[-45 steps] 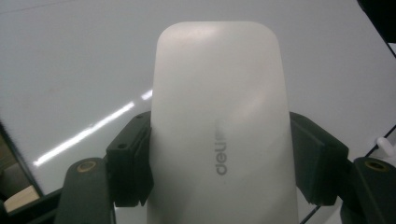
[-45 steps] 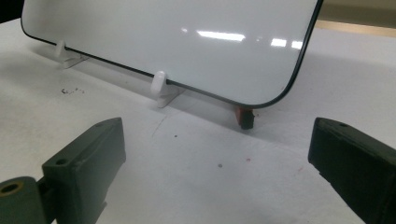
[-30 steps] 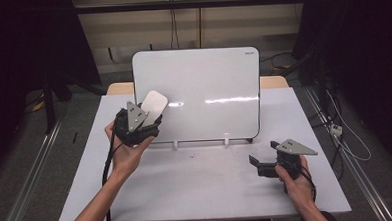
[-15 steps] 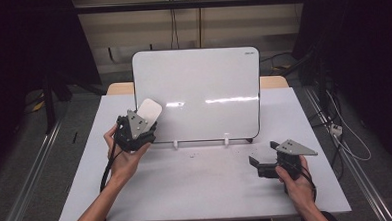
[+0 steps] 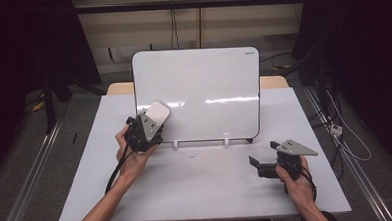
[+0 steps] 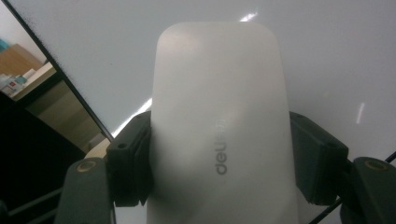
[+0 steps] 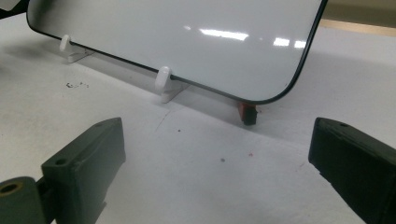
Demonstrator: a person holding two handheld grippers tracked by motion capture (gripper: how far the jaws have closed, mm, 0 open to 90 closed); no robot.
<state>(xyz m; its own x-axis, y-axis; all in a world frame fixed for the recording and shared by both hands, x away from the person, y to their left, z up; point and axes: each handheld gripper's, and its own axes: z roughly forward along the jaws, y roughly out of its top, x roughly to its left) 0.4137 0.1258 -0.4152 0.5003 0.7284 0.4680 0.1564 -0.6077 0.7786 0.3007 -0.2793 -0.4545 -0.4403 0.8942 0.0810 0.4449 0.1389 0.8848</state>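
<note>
Eraser work is our step here: we hold the white eraser clamped between the jaws of the left gripper, a pad pressing on each long side, and it sits at the lower left part of the whiteboard, close against its face. Whether it touches the face we cannot tell.

To do this well, we judge that we should keep the eraser's flat side square to the board, so the whole pad meets it and not one edge. Pressure should be light, since the board only leans in two small white clips and could tip back or slide off them. Strokes that run along the board, not into it, look safest. The squeeze should hold firm, for the smooth shell could slip between the pads.

Our right gripper rests low on the table at the right, jaws spread wide with nothing between them; it could steady the board's right edge if the board shifts.

By count we see one eraser, one board, two clips, two grippers, and one small red and black piece under the board's right corner.
</note>
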